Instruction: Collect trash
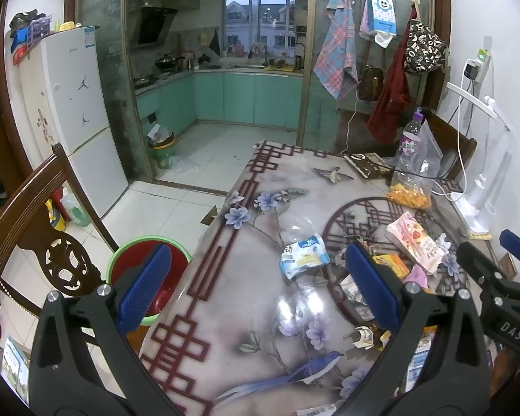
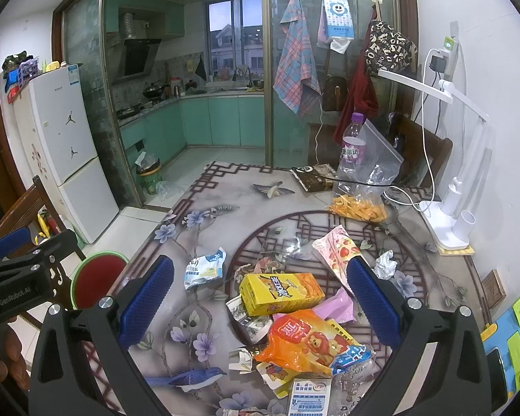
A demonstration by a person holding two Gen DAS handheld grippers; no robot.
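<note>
Hovering over table [image 2: 204, 194], both my jaws wide open, holding nothing. Wrapper pile [image 2: 294, 326] lies near my right gripper [image 2: 260, 298]; bin [image 1: 145, 277] sits left, below table edge, near my left gripper [image 1: 256, 287]. Risk: slippery wrappers sliding off when pinched.

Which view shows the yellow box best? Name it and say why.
The right wrist view. The yellow box lies whole among the wrappers, between the open right tongs, with its printed top readable. In the left wrist view only a corner of it peeks out behind a blue finger of the left tongs.
</note>
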